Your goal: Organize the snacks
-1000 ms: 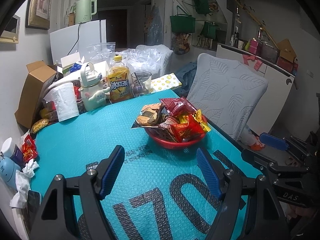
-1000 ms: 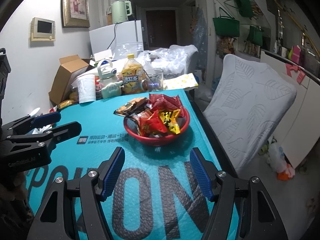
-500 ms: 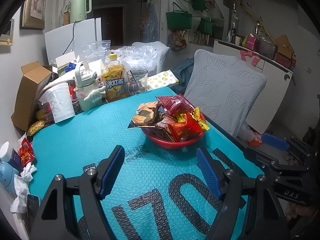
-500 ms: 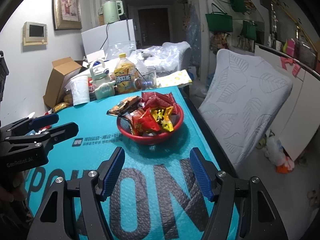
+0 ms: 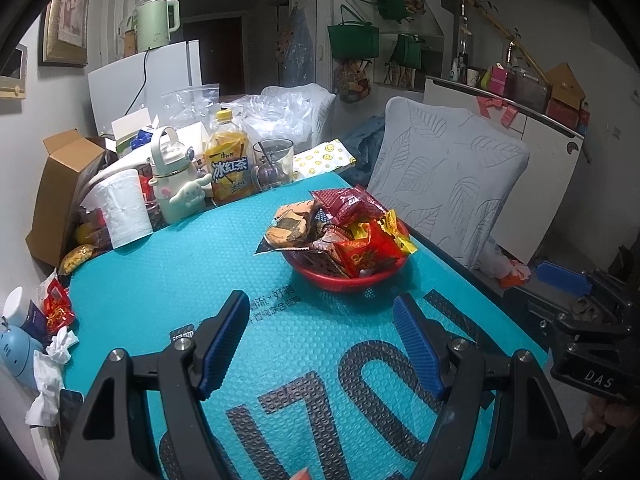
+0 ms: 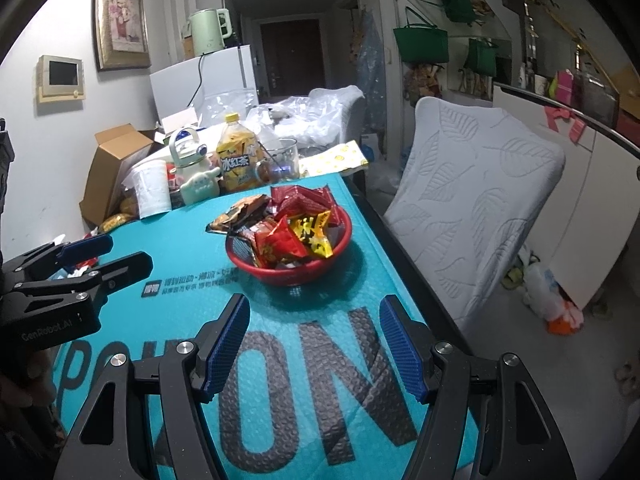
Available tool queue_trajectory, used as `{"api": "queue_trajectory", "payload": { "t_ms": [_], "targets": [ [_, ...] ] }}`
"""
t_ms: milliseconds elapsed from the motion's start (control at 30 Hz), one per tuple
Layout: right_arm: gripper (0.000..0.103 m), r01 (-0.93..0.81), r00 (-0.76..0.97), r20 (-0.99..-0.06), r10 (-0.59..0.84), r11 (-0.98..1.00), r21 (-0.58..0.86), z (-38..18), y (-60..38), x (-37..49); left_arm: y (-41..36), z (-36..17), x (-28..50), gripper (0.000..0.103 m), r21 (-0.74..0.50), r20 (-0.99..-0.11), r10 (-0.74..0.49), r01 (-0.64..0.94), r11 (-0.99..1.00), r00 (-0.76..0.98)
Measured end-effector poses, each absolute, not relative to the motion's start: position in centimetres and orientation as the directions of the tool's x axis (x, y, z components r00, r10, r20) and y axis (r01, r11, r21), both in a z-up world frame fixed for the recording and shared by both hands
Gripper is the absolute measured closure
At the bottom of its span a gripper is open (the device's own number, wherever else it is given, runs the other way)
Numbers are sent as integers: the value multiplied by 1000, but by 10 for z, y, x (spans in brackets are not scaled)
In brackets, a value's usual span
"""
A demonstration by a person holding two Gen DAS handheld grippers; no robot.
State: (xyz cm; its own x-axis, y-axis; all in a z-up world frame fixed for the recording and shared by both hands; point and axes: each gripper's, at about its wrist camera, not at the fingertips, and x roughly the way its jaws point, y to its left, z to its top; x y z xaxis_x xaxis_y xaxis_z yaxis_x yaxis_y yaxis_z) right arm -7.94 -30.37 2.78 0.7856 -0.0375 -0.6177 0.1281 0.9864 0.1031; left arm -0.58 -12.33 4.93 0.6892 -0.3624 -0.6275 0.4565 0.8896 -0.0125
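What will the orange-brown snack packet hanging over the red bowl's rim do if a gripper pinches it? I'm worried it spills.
The orange-brown snack packet is probably light and floppy: its foil looks crinkled and sags over the red bowl rim. Its glossy film may slip between the pads. It overlaps neighbouring packets, so lifting could drag some out.

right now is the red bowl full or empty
Full. The red bowl is heaped with snack packets rising above its rim, and one brown packet hangs over the edge.
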Motion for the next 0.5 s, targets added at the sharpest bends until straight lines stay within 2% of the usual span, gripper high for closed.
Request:
{"api": "queue_trajectory", "payload": {
  "t_ms": [500],
  "targets": [
    [35,134,782,-622,-44,986,99,26,-303,-86,-125,43,-12,29,11,-644,-339,452,892,685]
  ]
}}
